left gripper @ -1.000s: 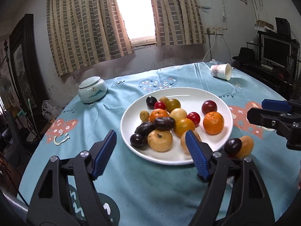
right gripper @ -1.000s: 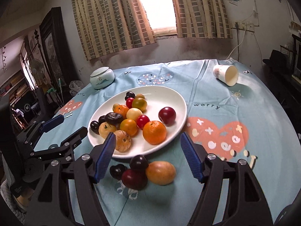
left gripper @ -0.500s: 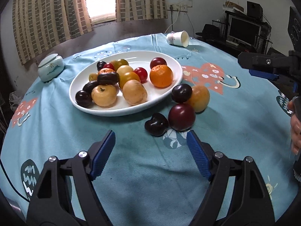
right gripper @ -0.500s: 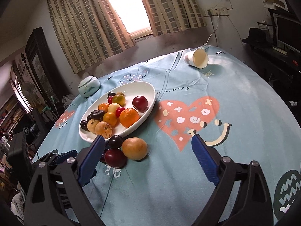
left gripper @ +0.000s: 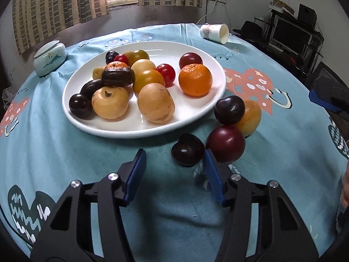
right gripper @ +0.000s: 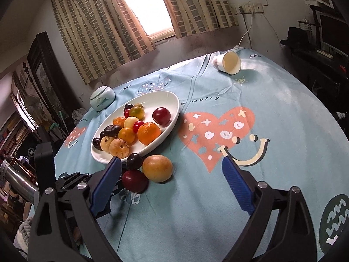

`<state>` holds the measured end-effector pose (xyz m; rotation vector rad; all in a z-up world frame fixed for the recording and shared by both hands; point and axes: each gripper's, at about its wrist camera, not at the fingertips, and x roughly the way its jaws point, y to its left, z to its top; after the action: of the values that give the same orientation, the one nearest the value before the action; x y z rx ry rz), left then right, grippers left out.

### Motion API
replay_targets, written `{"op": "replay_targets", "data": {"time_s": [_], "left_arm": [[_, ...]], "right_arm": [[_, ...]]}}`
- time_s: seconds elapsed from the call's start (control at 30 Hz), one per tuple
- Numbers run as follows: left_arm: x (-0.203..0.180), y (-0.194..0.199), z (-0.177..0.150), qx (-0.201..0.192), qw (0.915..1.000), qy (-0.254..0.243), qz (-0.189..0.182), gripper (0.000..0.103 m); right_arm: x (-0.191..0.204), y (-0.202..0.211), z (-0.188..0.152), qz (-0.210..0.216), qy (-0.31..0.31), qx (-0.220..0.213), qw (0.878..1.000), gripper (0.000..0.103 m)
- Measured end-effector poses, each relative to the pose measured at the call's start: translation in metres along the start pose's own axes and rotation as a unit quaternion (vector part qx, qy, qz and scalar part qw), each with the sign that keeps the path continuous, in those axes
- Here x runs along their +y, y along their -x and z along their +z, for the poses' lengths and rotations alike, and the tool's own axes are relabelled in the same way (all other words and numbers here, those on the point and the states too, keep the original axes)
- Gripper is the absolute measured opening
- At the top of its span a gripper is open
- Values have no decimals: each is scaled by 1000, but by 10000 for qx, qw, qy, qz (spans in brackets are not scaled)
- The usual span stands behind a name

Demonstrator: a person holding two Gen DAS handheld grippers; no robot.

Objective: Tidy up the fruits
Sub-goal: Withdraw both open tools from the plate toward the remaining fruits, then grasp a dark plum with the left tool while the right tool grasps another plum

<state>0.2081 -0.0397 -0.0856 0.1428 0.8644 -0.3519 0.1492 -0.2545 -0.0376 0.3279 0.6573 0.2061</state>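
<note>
A white plate (left gripper: 205, 109) (right gripper: 172, 118) holds several fruits, among them an orange (left gripper: 195, 79) and a tan fruit (left gripper: 156, 102). On the cloth beside it lie a dark heart-shaped fruit (left gripper: 187, 151), a red plum (left gripper: 225, 143) (right gripper: 134, 180), a dark plum (left gripper: 229, 109) (right gripper: 134, 161) and a yellow-orange fruit (left gripper: 250, 118) (right gripper: 157, 168). My left gripper (left gripper: 173, 170) is open and empty, low over the cloth just short of the heart-shaped fruit. My right gripper (right gripper: 172, 176) is open and empty, the loose fruits near its left finger.
A paper cup (left gripper: 214, 32) (right gripper: 226, 62) lies on its side at the far edge of the table. A lidded ceramic jar (left gripper: 49, 56) (right gripper: 102, 97) stands behind the plate on the left. The blue patterned cloth (right gripper: 261, 100) covers the round table.
My left gripper has swung round from the plate and come in low and close to the loose fruits, its jaws narrower. My right gripper has drawn back and lifted.
</note>
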Motion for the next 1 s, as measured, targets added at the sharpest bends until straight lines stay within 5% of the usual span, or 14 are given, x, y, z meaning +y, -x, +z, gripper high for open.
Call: {"op": "replay_targets", "data": {"time_s": [0.17,0.4,0.7,1.0], "left_arm": [[1,-9,8,46,9997,150,-159,55],[-6,-11,10,59,9991,-2,-410,29],[-5,-13,12,69,9989,73,-453,29],[20,33,-17,-220,9995,89,213,29]], "right_arm": [[-1,-3,-2,-42,5,49,10000,93],[-1,-9,-4,-116,65,117,9998,93],[1,-17,-8,-125,170,233,9995,93],[16,-38,-19,55,563,652,9963,82]]}}
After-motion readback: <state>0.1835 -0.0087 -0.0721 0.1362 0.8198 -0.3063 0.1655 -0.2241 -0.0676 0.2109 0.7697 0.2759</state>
